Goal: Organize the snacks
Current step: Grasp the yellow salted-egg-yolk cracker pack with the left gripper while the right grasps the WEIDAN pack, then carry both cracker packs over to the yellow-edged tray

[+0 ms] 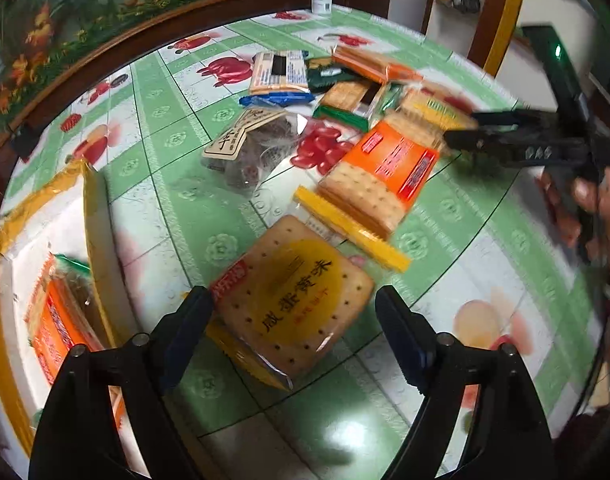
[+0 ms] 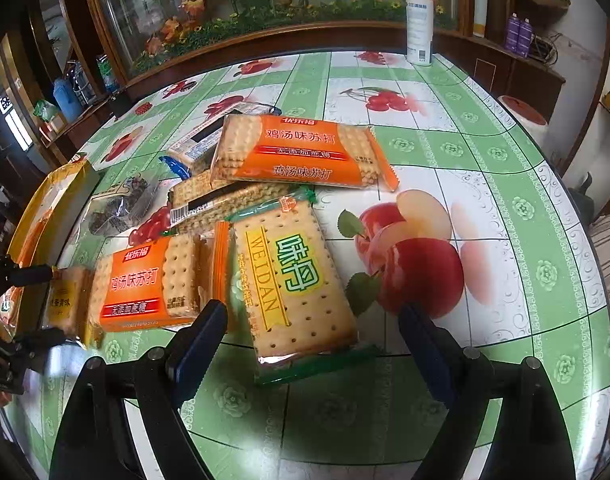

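Both reaching: left gripper spread around the yellow cracker pack (unpinched); right gripper gaping over the green cracker pack; next, squeeze.

Hidden and blurred bits

We see the box cut off at the left edge, its orange packet smeared; the right hand-held gripper blurs, covering part of a packet.
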A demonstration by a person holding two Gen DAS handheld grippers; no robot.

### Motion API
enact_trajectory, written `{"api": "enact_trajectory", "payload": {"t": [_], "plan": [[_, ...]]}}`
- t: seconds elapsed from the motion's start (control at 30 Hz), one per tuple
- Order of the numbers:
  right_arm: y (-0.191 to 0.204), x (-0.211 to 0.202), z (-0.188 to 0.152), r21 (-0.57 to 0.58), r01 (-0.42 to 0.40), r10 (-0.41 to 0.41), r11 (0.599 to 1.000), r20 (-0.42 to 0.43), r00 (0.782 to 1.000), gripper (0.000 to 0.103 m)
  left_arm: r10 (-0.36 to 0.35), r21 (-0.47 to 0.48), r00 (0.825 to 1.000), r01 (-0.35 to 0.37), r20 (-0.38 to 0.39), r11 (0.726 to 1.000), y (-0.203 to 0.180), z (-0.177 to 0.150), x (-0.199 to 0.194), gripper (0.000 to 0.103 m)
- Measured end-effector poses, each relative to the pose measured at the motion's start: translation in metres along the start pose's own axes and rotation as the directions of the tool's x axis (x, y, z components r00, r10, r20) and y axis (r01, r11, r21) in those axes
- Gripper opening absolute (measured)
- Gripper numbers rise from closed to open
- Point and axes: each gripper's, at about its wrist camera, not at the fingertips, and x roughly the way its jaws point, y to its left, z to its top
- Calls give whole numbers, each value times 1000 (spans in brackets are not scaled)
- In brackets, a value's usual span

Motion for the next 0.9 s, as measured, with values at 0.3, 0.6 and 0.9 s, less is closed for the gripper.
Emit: {"api": "enact_trajectory", "payload": {"t": [0.3, 0.6, 0.9], "plan": [[3, 2, 4, -21, -4, 4, 1000, -7, 1000, 93, 41, 129, 997, -33, -62, 991, -10, 7, 16, 93], [14, 11, 4, -100, 96, -98, 990, -11, 995, 96, 23, 137, 997, -12, -77, 991, -3, 23, 29, 99], [14, 3, 6, -80, 102, -102, 992, -5, 995, 49, 36, 111, 997, -28, -74, 993, -12, 16, 22, 90]]}}
